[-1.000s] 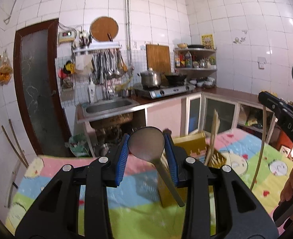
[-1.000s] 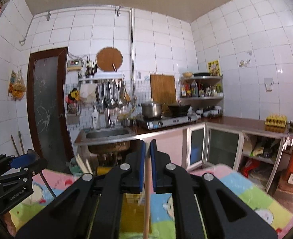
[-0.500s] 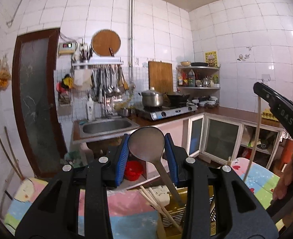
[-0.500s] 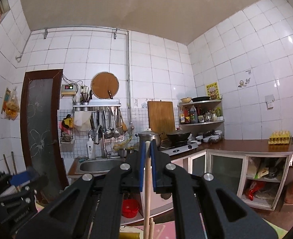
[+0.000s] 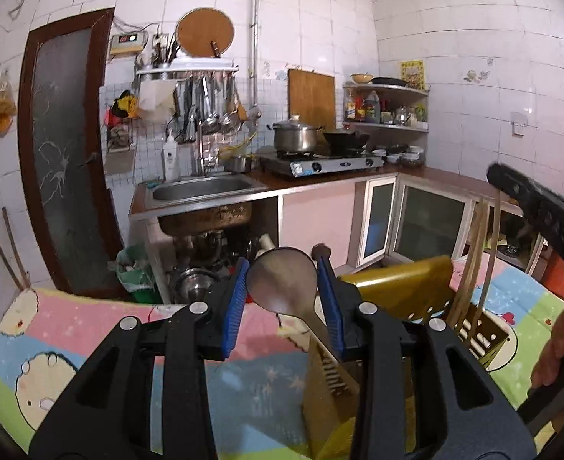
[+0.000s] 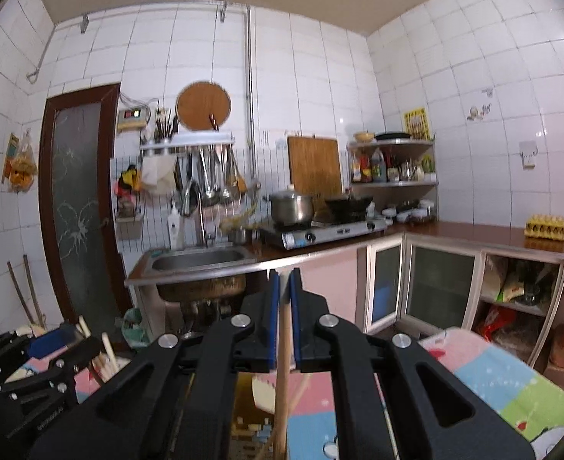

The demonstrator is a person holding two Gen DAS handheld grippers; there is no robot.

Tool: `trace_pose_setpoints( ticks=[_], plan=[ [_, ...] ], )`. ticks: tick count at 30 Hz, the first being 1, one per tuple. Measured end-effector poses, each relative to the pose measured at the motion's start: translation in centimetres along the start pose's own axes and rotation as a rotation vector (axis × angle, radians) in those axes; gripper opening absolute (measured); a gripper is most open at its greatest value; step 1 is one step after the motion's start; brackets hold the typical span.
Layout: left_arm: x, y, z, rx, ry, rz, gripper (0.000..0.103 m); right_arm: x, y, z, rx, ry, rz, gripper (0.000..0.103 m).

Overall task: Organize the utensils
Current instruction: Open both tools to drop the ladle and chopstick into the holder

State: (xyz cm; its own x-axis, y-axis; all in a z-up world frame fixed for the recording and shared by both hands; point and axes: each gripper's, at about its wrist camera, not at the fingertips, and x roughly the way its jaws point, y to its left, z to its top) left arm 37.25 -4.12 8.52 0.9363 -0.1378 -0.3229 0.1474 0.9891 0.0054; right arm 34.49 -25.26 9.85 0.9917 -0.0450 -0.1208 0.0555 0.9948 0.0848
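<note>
Above the yellow caddy (image 5: 393,287), left hand-held gripper (image 5: 284,295) clamped on spoon (image 5: 282,283), right hand-held gripper (image 6: 284,329) on chopstick (image 6: 282,375).

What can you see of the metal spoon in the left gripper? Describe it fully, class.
The metal spoon is dull grey steel with a broad oval bowl pointing up. Its narrow handle slants down to the right into the yellow utensil holder. The left gripper has blue pads at either side of the bowl; whether they press it is unclear.

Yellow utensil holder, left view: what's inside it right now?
Chopsticks stand in the yellow holder's right side, and the spoon's handle runs down toward it. The left gripper covers the rest of the inside.
</note>
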Motion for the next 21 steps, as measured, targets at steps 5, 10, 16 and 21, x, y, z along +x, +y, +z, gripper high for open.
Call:
trace_pose_setpoints(
  ticks=[5,10,16,21],
  plan=[
    [-1.8,0.6,1.0,-0.01,-0.005,0.015,0.066,-0.5,-0.3,-0.5,-0.017,0.101,-0.005,0.013],
    [-5.1,1.3,2.6,-0.006,0.008,0.036,0.089,-3.4,-1.4,0.0,0.012,0.148,-0.035,0.054],
    [-8.0,3.4,1.6,-0.046,0.07,0.051,0.098,-7.0,-1.2,-2.9,0.001,0.296,-0.055,0.054],
    [-8.6,4.7,-1.8,-0.074,0.164,0.066,0.098,-9.3,-0.4,-7.3,0.002,0.407,-0.075,0.054]
  ],
)
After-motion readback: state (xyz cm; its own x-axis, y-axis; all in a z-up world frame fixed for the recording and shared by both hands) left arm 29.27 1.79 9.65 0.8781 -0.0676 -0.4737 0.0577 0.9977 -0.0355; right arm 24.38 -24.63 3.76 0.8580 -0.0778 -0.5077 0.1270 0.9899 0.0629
